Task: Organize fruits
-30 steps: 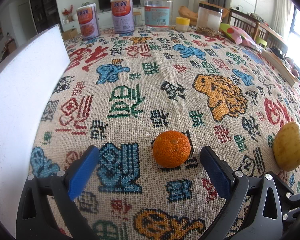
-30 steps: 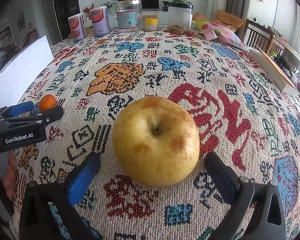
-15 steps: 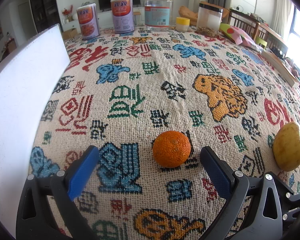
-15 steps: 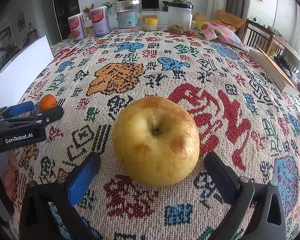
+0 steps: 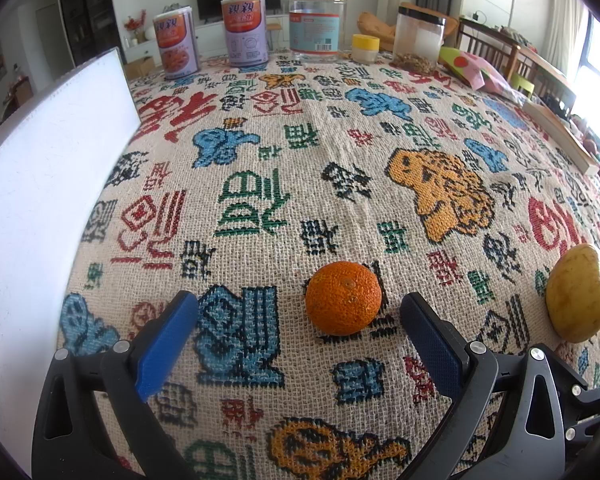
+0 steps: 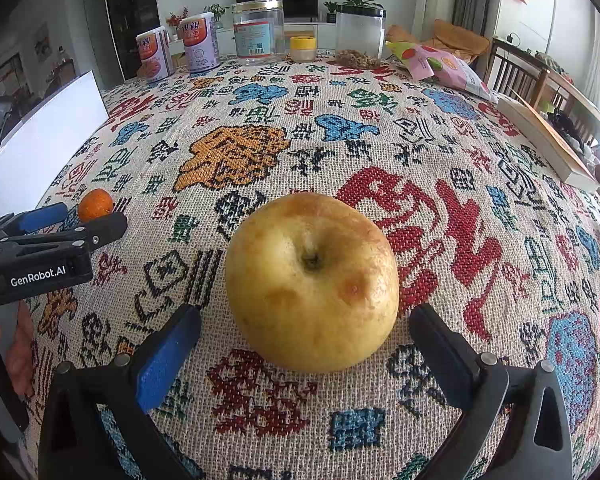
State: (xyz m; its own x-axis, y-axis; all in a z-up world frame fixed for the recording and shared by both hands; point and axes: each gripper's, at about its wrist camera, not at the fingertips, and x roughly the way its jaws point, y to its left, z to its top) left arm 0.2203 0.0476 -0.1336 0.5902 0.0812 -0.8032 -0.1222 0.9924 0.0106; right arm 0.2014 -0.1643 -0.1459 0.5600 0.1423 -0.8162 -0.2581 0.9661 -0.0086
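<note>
The left wrist view shows the left gripper [image 5: 298, 338] with jaws spread wide and empty, a small orange tangerine [image 5: 343, 298] with pebbled skin resting on the worktop [image 5: 260, 160] just ahead, nearer the right-hand finger and touching neither. At the right edge of this view the yellow apple [image 5: 578, 292] appears side-on, its dimple facing right.

Only the right wrist view shows the apple [image 6: 312, 282] face-on: round, smooth, with brown bruise patches and a dark stem pit. It sits between the tips of the right gripper [image 6: 306, 346], whose jaws are also parted and clear of the fruit. This view alone shows the left gripper's black body from the side, with a hand [image 6: 18, 344] below it.

The coarse woven cloth [image 6: 440, 200] carries red, blue and green figures. A flat white board [image 5: 40, 184] lies at the left.
</note>
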